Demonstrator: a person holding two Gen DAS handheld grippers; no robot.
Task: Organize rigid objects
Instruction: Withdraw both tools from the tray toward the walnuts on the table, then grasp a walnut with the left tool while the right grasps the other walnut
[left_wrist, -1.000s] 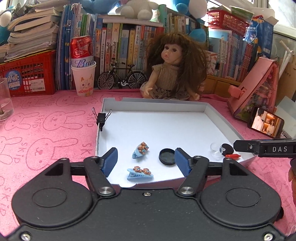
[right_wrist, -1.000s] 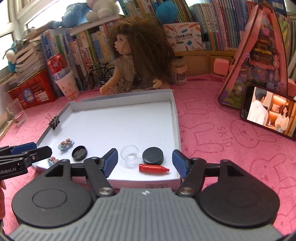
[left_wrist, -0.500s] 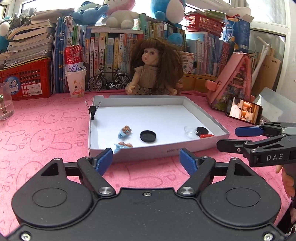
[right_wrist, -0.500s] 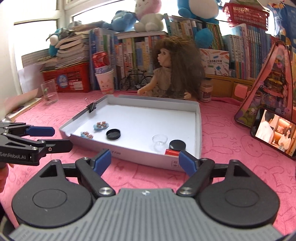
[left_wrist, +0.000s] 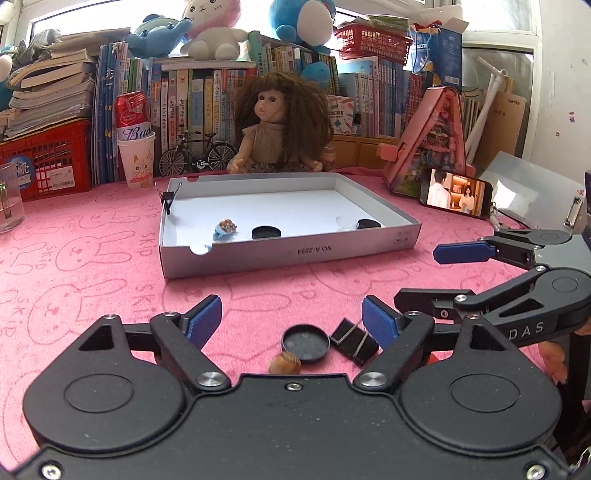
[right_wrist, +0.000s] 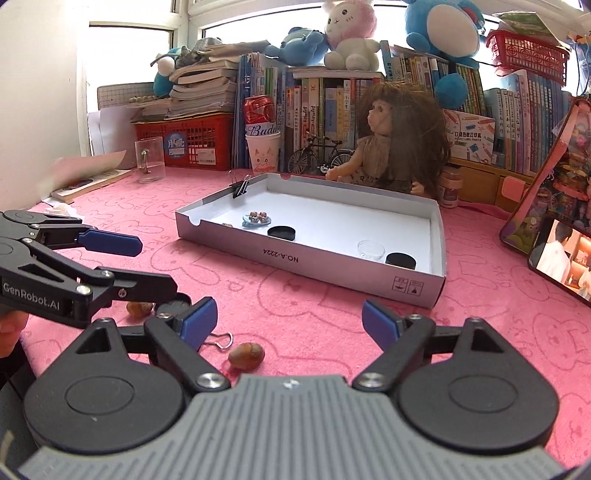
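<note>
A white box (left_wrist: 295, 254) on the pink cloth holds a blue hair clip (left_wrist: 224, 229), two black caps (left_wrist: 266, 232) and a clear cap (left_wrist: 345, 223). My left gripper (left_wrist: 291, 317) hangs in front of the box, jaws opening, nothing gripped. On the cloth between its fingers lie a black cap (left_wrist: 304, 341), a black binder clip (left_wrist: 354, 341) and a brown nut (left_wrist: 284, 363). My right gripper (right_wrist: 290, 319) is beside it, jaws also opening and empty, above another brown nut (right_wrist: 246, 355). In the right wrist view the left gripper (right_wrist: 155, 266) partly hides the loose cap (right_wrist: 173, 306).
A doll (left_wrist: 277, 129) sits behind the box, and a binder clip (left_wrist: 168, 197) is clamped on its left rim. A phone (left_wrist: 456, 195) and a pink toy house (left_wrist: 432, 144) stand at the right. A cup with a can (left_wrist: 135, 147), a glass (right_wrist: 149, 160) and book rows stand behind.
Both grippers have drawn back from over the box to the cloth in front of it, and their jaws stand wider. The loose cap, clip and nuts have come into view.
</note>
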